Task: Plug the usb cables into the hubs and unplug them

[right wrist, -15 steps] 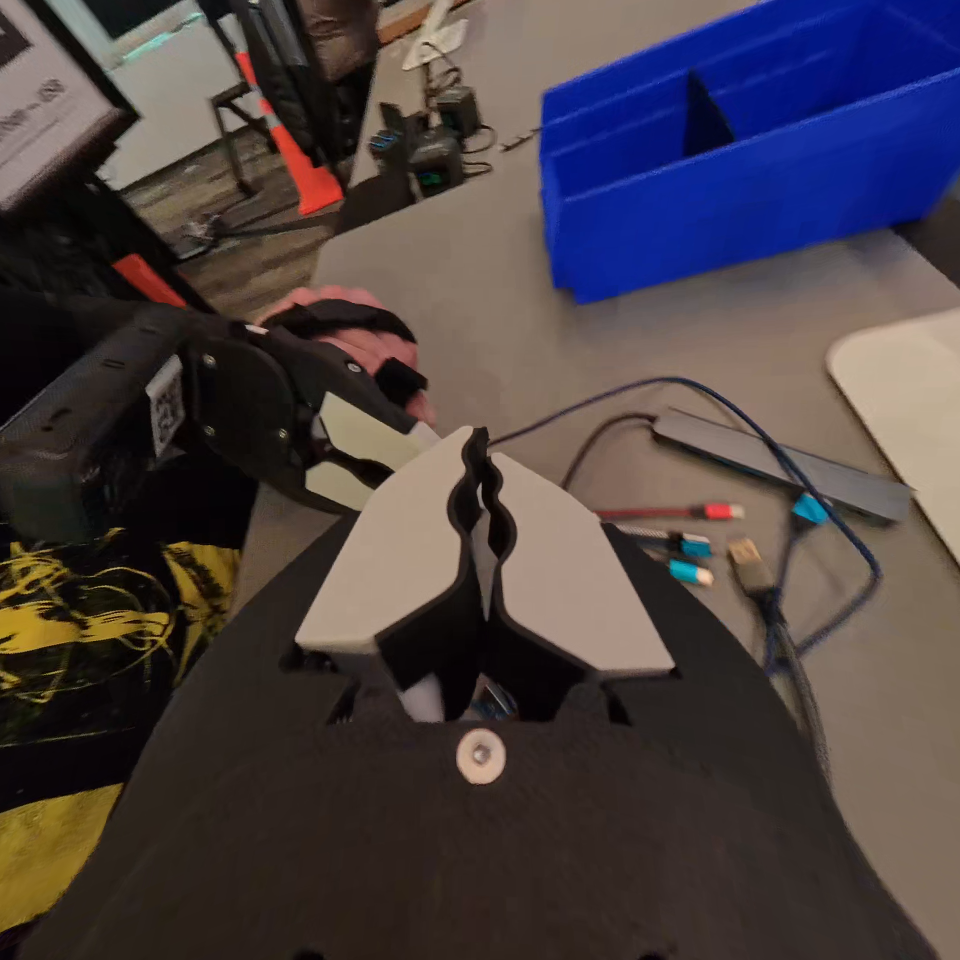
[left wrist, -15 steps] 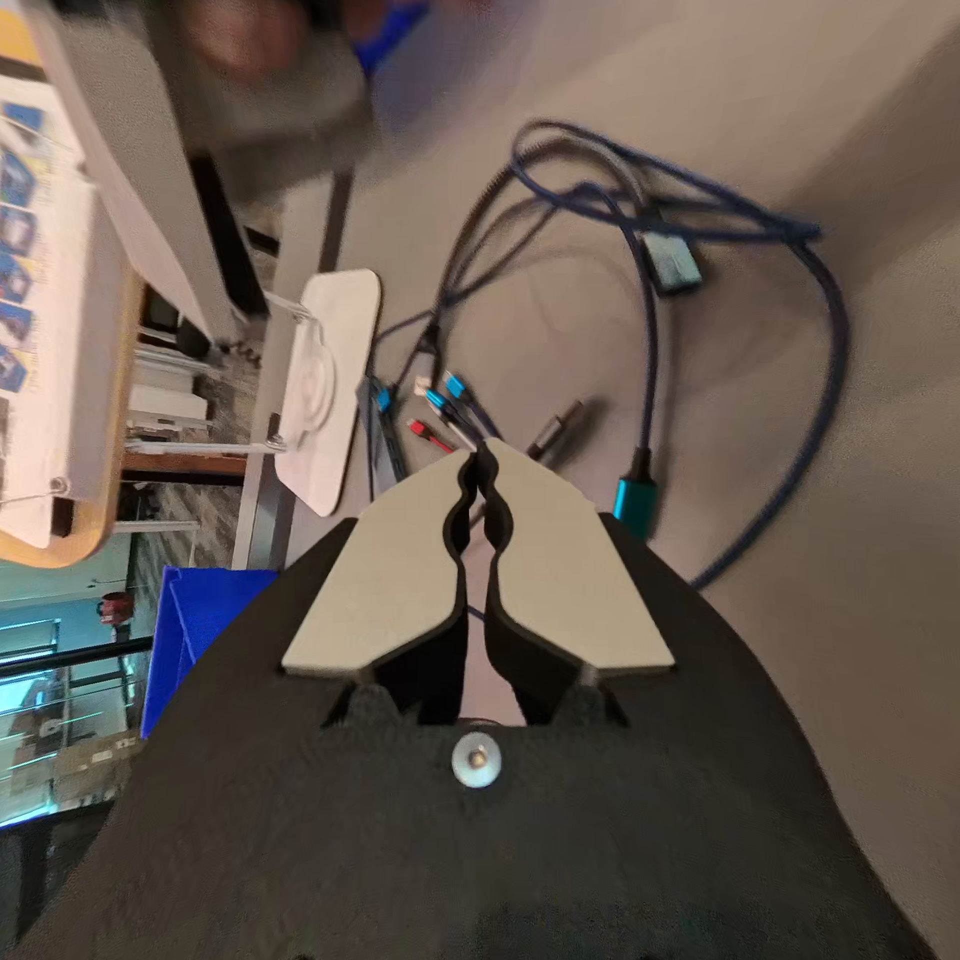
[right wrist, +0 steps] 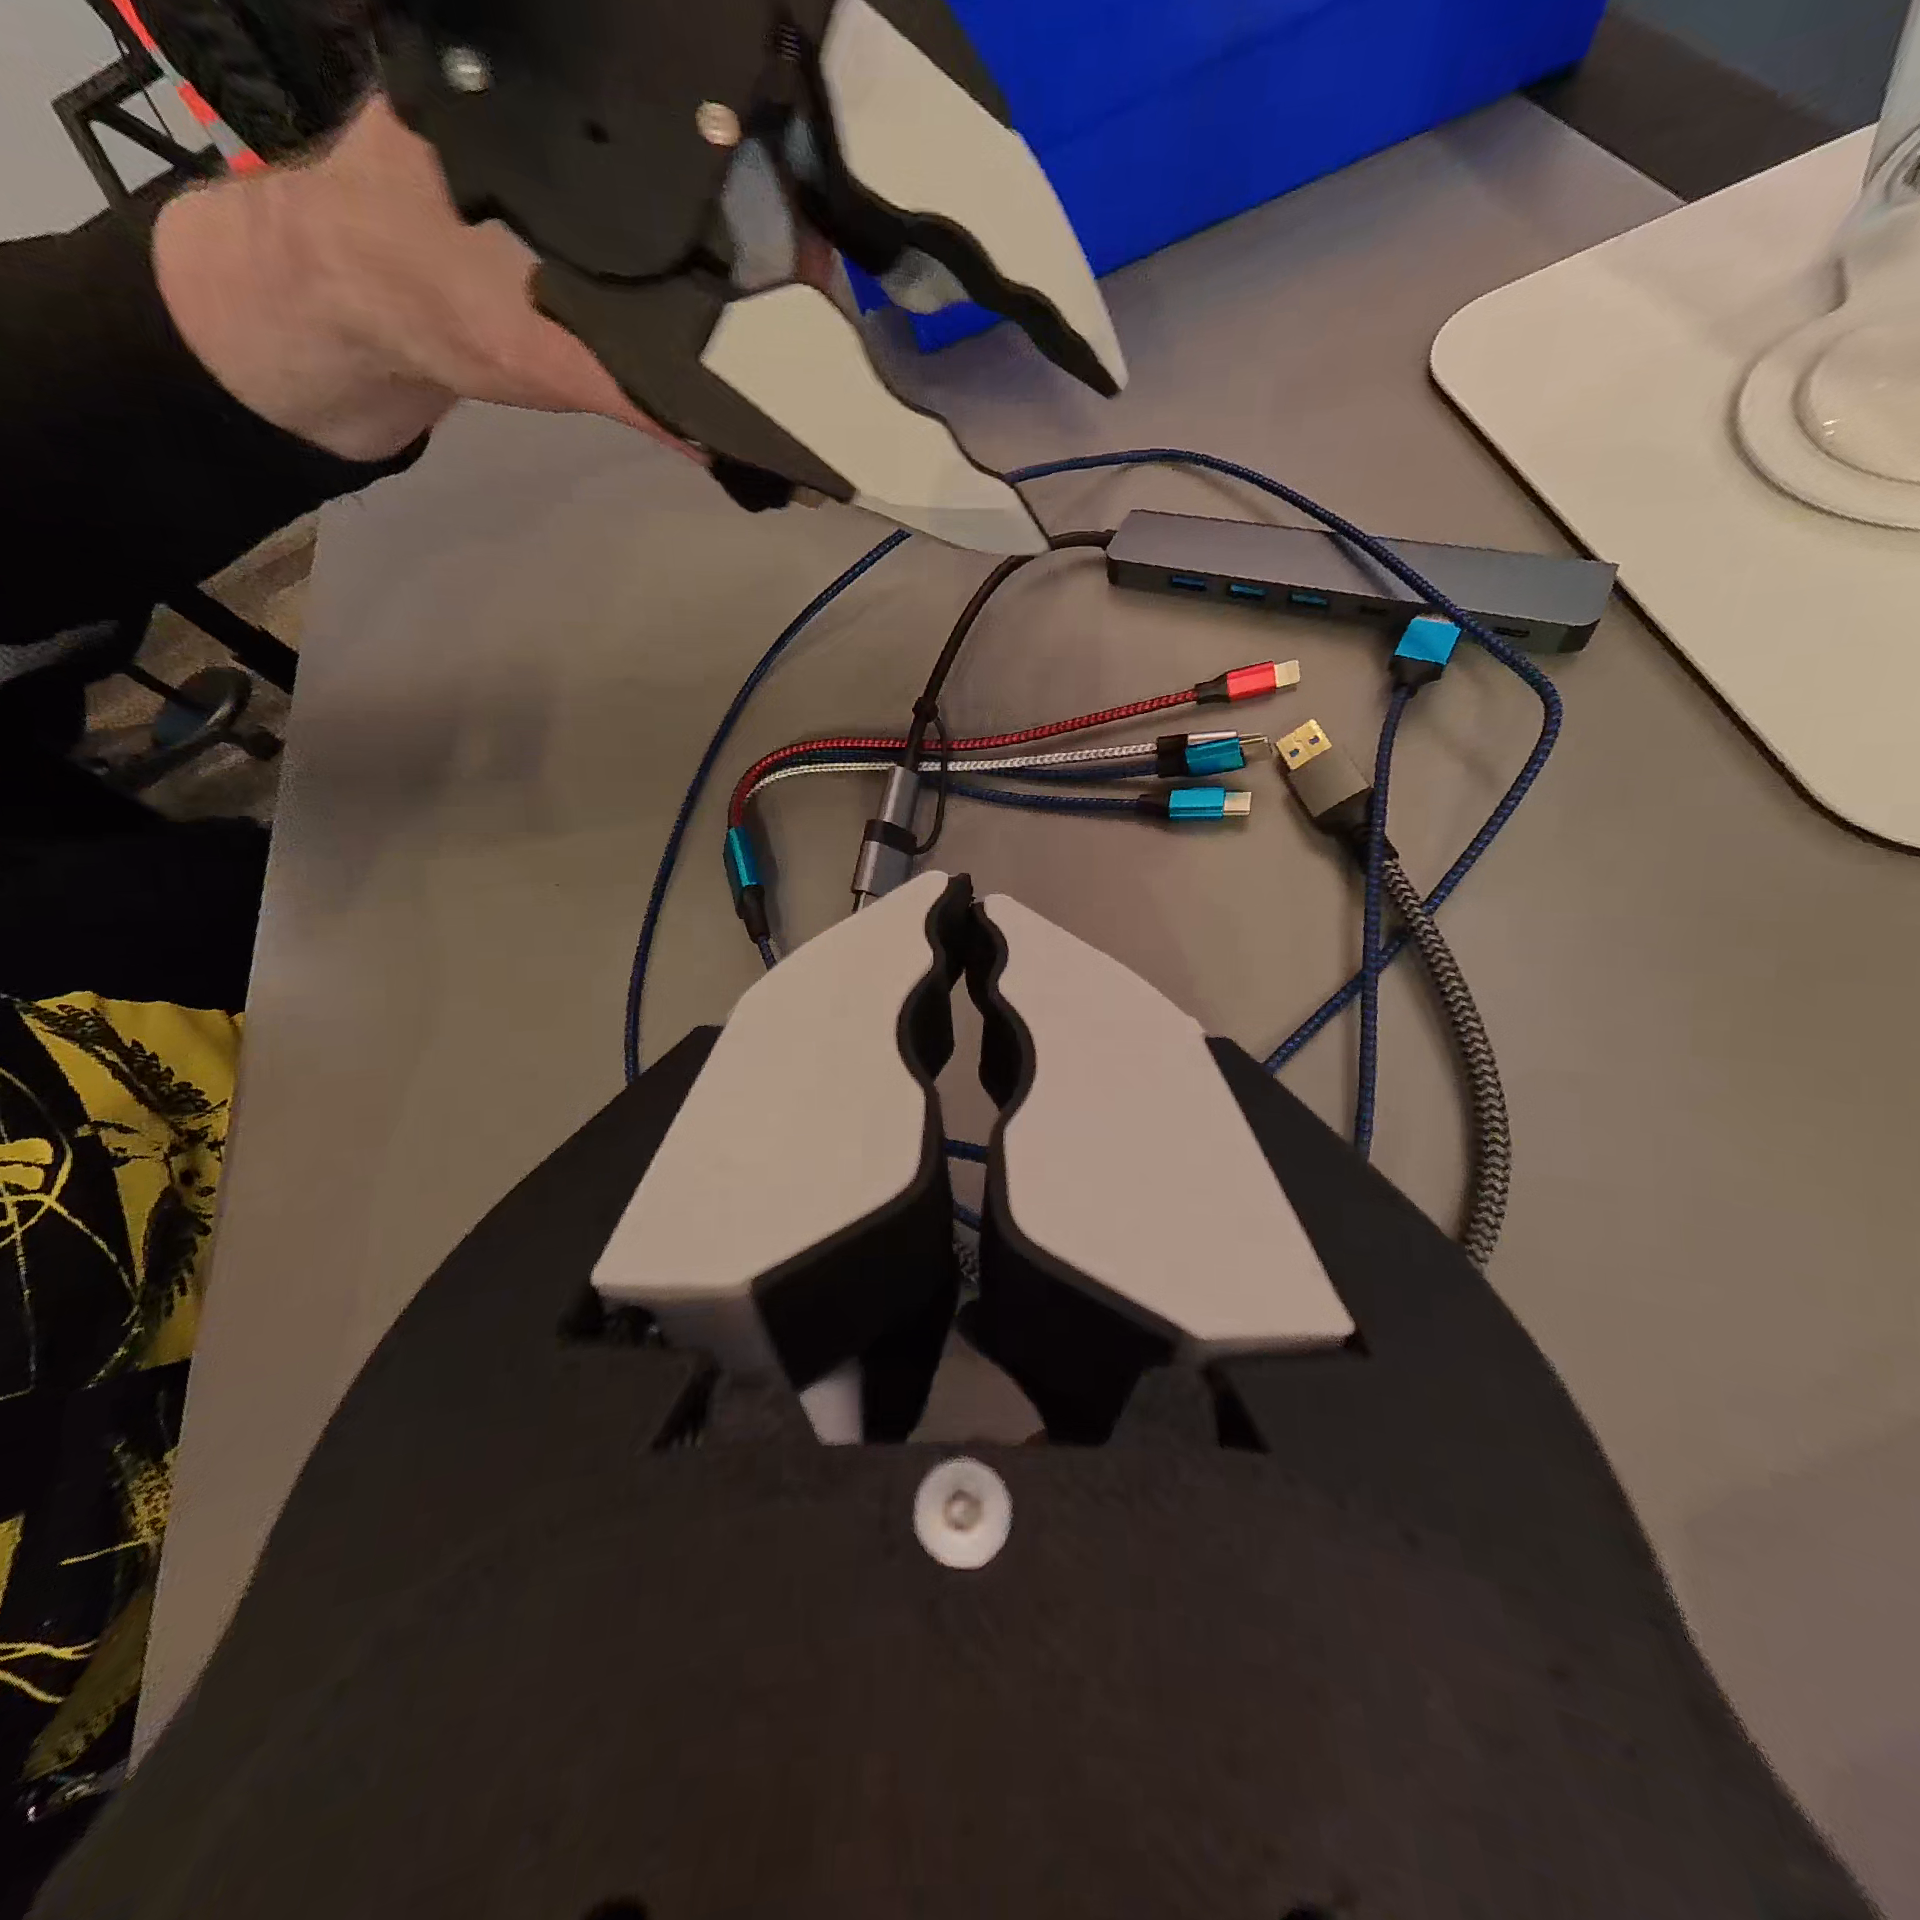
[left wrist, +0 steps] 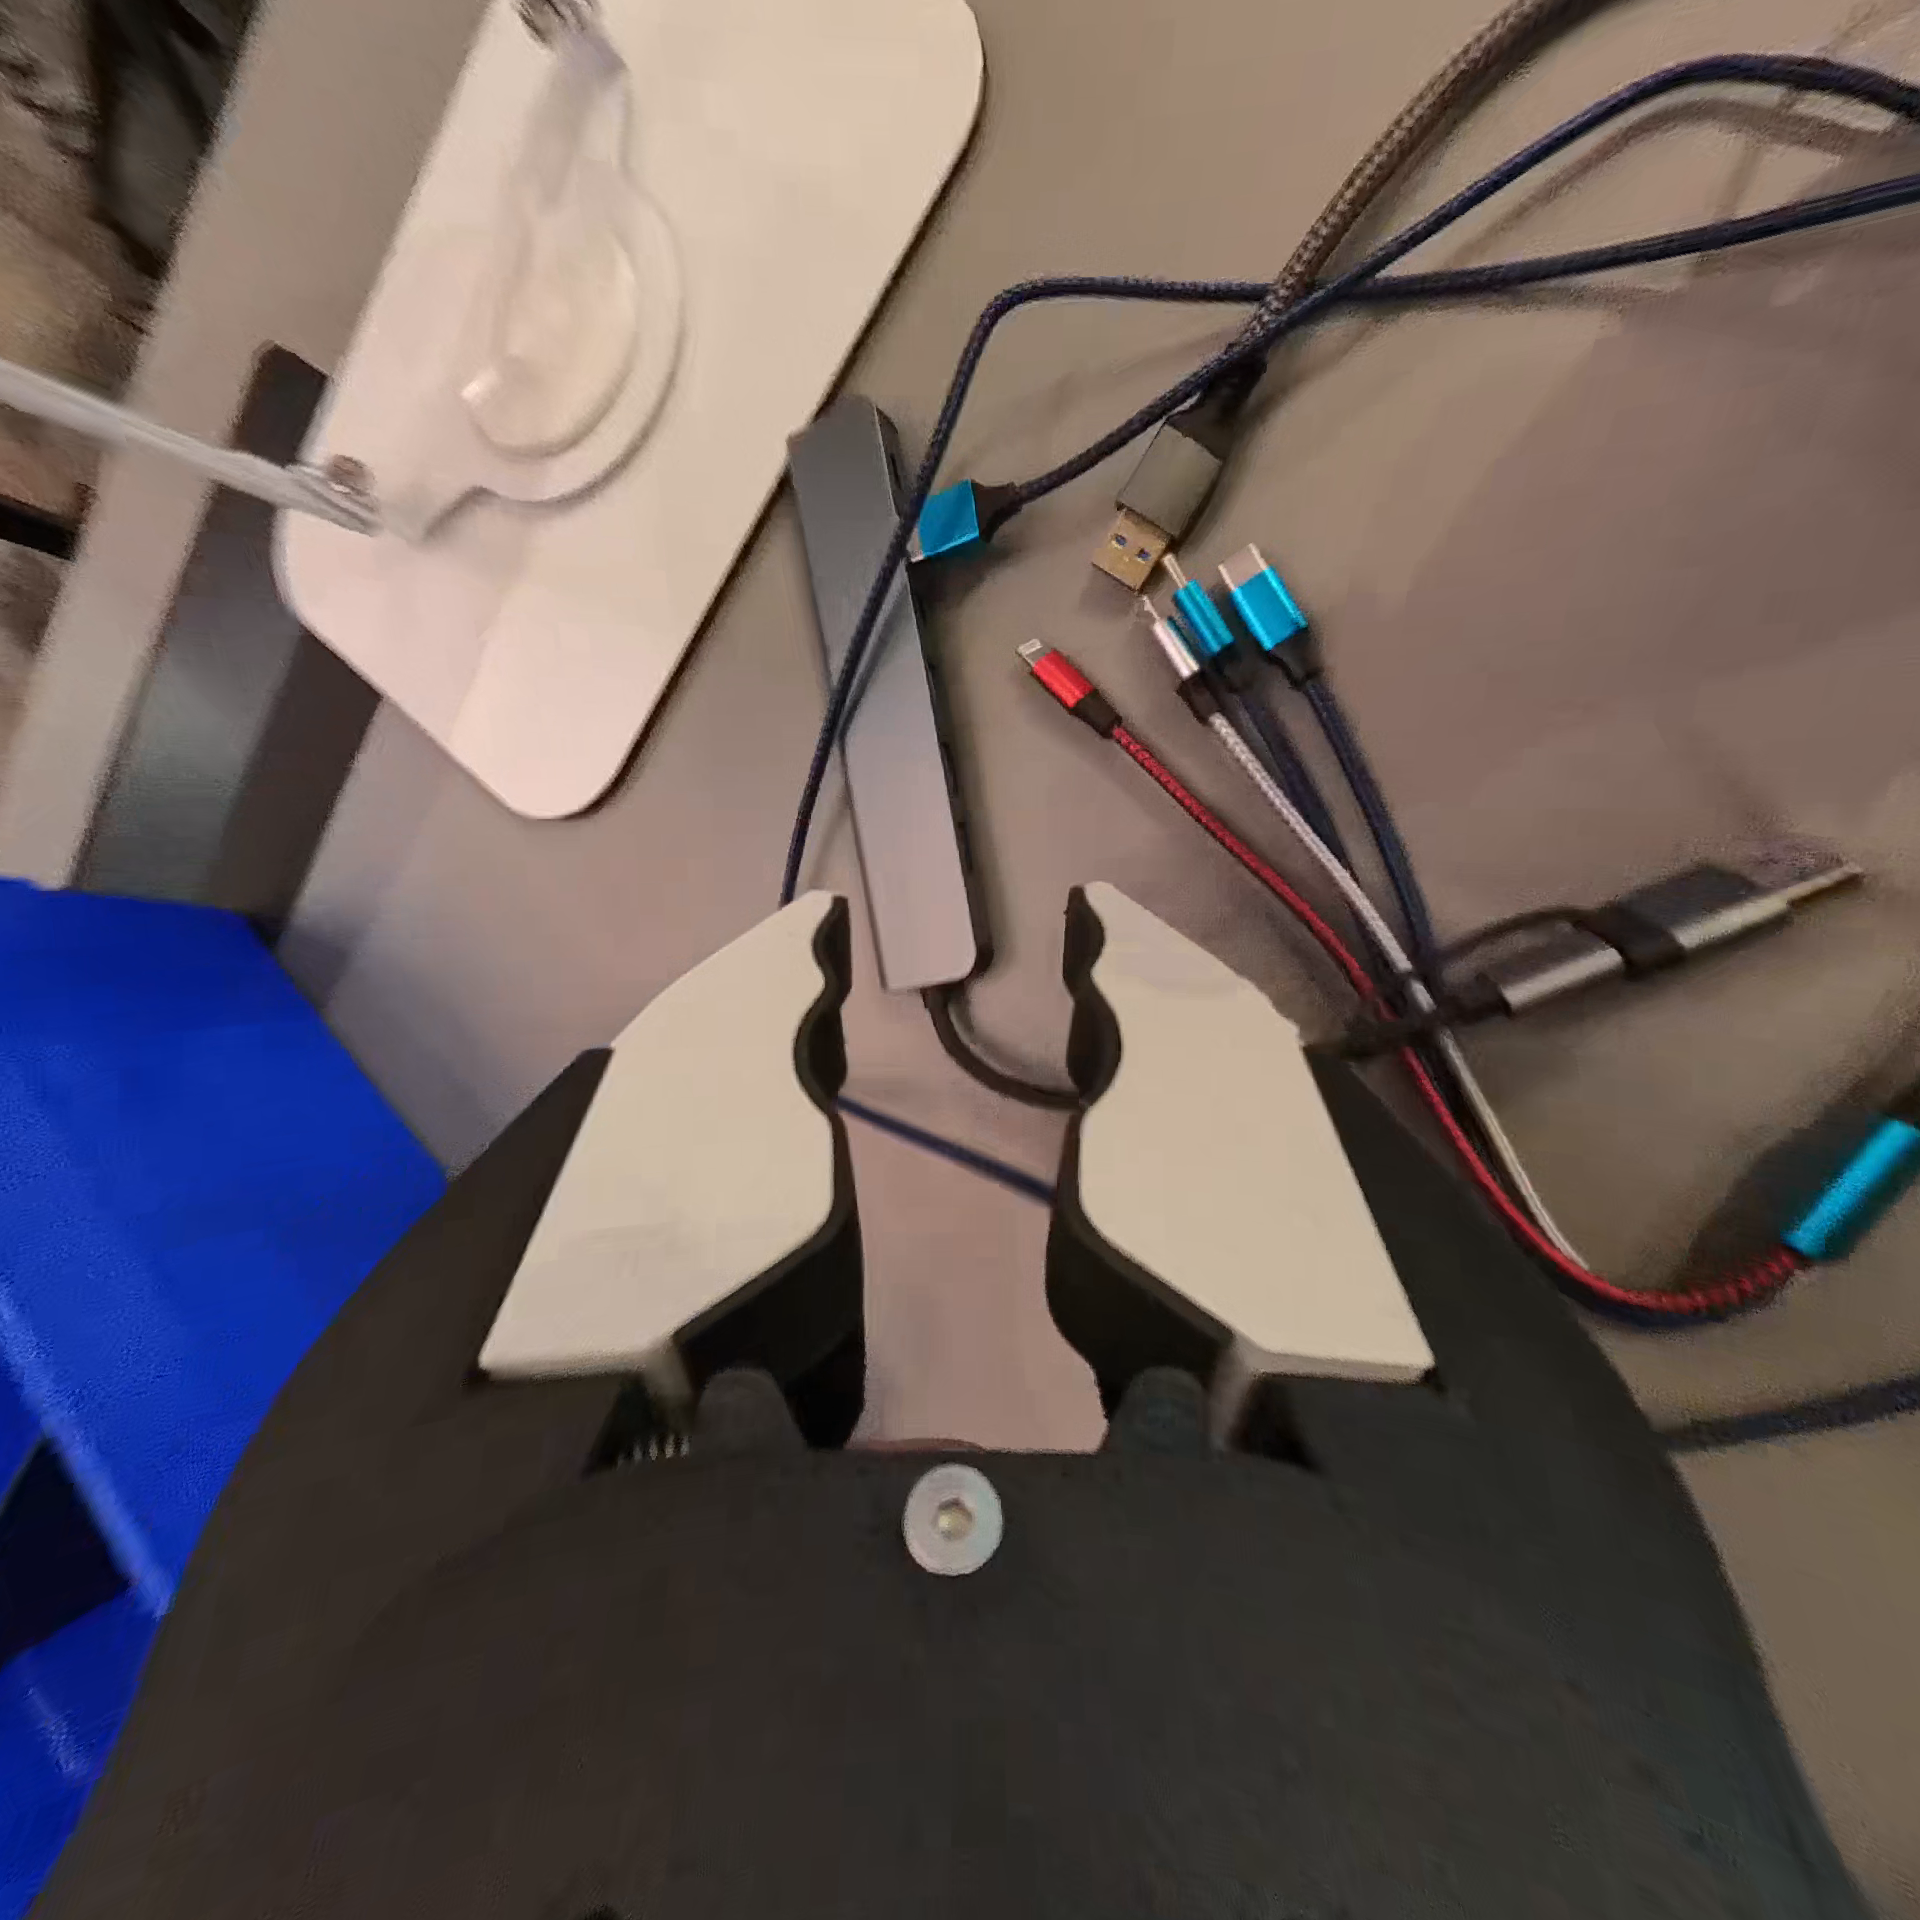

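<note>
2 grippers over the table: left gripper (left wrist: pixel 951 914) spread, empty, at the hub's (left wrist: pixel 894 727) near end; right gripper (right wrist: pixel 966 899) clenched, empty. Risk: loose cables (right wrist: pixel 1039 743) crossing the hub snag.

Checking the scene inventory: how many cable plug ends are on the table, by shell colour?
Teal plugs: 3
Red plug: 1
Silver plug: 1
Grey plugs: 2
Total: 7
</note>
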`<move>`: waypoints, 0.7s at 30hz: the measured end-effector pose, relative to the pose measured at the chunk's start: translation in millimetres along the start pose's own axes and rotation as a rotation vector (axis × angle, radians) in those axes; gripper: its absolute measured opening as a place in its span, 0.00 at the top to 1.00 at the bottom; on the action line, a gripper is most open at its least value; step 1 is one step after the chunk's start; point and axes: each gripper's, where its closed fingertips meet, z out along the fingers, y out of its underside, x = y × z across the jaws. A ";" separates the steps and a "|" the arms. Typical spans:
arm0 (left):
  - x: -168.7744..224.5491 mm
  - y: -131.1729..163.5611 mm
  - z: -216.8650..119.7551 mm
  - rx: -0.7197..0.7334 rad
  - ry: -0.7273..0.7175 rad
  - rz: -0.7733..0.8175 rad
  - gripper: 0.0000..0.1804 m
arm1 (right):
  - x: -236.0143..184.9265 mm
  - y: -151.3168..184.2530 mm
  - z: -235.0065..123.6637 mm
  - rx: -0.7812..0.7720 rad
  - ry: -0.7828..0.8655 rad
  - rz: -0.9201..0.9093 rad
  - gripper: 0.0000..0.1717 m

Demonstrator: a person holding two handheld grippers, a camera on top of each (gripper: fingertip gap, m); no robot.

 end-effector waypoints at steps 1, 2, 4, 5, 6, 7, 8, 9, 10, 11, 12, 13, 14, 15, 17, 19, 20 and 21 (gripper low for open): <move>-1.8 2.7 12.8 -0.053 0.026 -0.009 0.76 | 1.1 -0.7 -1.0 0.009 0.000 0.002 1.00; -6.1 7.0 25.7 -0.108 0.037 -0.023 0.73 | 1.6 -1.8 -1.6 0.022 -0.007 0.009 1.00; -5.5 10.3 45.6 -0.160 0.120 -0.073 0.78 | 3.5 -1.3 -1.8 0.035 -0.014 0.023 1.00; -8.8 5.8 50.7 -0.146 0.139 -0.123 0.75 | 4.9 0.2 -1.3 0.035 -0.011 0.026 1.00; -8.1 5.2 54.3 -0.158 0.177 -0.152 0.78 | 6.0 1.2 -0.8 0.037 -0.009 0.028 1.00; -6.7 4.5 56.1 -0.167 0.211 -0.188 0.79 | 6.7 1.8 -0.3 0.040 -0.010 0.031 1.00; -4.3 3.1 57.3 -0.170 0.248 -0.215 0.81 | 7.6 2.1 0.5 0.043 -0.009 0.034 1.00; -3.3 1.8 58.0 -0.167 0.269 -0.233 0.83 | 9.1 1.9 1.4 0.045 -0.004 0.035 1.00; -3.4 2.5 58.3 -0.175 0.268 -0.210 0.83 | 10.7 1.2 2.5 0.047 0.003 0.034 1.00; -2.7 2.1 58.4 -0.179 0.268 -0.194 0.83 | 12.2 0.3 3.8 0.048 0.009 0.032 1.00; -2.6 1.8 58.6 -0.181 0.264 -0.192 0.83 | 13.9 -0.5 5.3 0.046 0.016 0.029 1.00; -2.5 2.1 58.3 -0.176 0.251 -0.187 0.84 | 16.2 -1.9 6.7 0.043 0.029 0.025 1.00; 0.0 2.5 56.8 -0.169 0.246 -0.174 0.84 | 19.2 -3.7 7.9 0.044 0.046 0.020 0.99; 4.1 2.5 54.0 -0.157 0.246 -0.171 0.84 | 22.1 -5.7 9.1 0.044 0.065 0.014 0.97; 9.7 1.5 43.9 -0.133 0.227 -0.166 0.84 | 27.6 -8.3 13.2 0.032 0.097 0.007 0.95; 13.7 -2.7 28.1 -0.092 0.186 -0.150 0.84 | 31.8 -12.1 18.6 0.028 0.108 0.010 0.91; 15.8 -4.8 19.6 -0.072 0.164 -0.145 0.84 | 32.6 -12.9 22.6 0.019 0.096 0.025 0.91; 18.4 -8.3 10.4 -0.041 0.146 -0.142 0.84 | 33.8 -12.8 26.8 0.009 0.084 0.046 0.90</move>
